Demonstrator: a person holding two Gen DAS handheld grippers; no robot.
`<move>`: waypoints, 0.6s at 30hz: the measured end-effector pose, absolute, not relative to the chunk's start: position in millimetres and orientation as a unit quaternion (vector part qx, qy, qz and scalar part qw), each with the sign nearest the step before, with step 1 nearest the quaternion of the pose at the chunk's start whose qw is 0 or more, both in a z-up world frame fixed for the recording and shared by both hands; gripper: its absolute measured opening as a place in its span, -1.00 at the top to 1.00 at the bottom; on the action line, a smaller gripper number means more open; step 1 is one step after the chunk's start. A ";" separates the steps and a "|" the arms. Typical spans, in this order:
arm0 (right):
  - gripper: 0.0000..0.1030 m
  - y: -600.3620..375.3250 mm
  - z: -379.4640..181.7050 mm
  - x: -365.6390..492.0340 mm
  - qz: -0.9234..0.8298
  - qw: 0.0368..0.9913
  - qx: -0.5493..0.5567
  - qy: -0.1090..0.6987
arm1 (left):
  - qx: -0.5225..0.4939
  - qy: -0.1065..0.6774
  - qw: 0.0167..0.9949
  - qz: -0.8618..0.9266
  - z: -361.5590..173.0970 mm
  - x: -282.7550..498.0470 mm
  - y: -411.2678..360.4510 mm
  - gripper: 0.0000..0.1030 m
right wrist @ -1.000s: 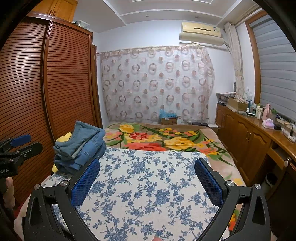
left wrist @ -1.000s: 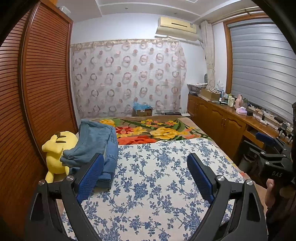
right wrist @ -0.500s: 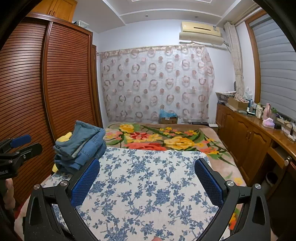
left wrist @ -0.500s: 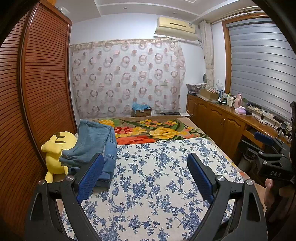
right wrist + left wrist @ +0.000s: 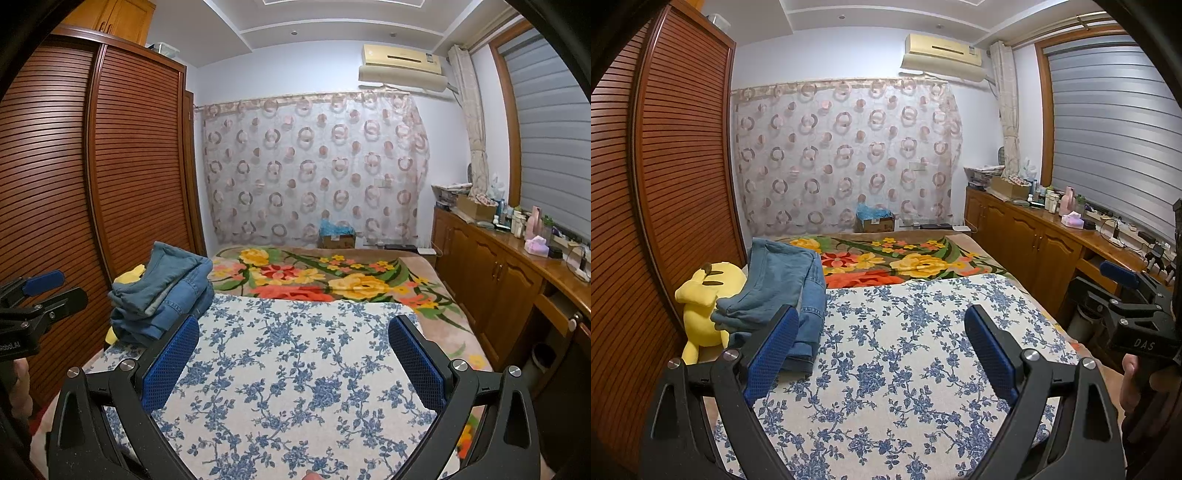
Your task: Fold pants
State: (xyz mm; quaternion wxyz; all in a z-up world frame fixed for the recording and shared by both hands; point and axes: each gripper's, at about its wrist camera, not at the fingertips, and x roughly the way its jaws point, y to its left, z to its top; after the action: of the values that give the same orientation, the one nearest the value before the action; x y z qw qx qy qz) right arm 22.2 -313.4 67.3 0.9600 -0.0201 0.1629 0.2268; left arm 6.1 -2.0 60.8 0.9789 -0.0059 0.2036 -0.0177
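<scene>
A stack of folded blue jeans lies at the left edge of the bed, on the blue-flowered white sheet; it also shows in the right wrist view. My left gripper is open and empty, held above the near part of the sheet, with its left finger just right of the jeans. My right gripper is open and empty over the same sheet. Each gripper shows at the edge of the other's view: the right one, the left one.
A yellow plush toy sits between the jeans and the slatted wooden wardrobe. A flowered blanket covers the far bed. A wooden cabinet with clutter runs along the right wall. A cardboard box stands by the curtain.
</scene>
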 end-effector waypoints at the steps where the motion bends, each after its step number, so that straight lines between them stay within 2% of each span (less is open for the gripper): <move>1: -0.98 -313.5 67.4 22.2 0.227 0.960 -0.020 0.163 | -0.006 0.204 0.979 -0.018 60.8 6.1 -1.9 -0.78; 18: -0.98 -310.7 63.0 23.2 0.227 0.960 -0.018 0.164 | -0.005 0.203 0.979 -0.018 60.3 5.0 -4.2 -0.78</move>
State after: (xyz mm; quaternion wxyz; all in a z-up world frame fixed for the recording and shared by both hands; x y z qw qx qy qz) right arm 23.2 -310.7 63.0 0.9598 -0.0177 0.1643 0.2270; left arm 5.0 -4.2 60.3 0.9789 -0.0054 0.2034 -0.0176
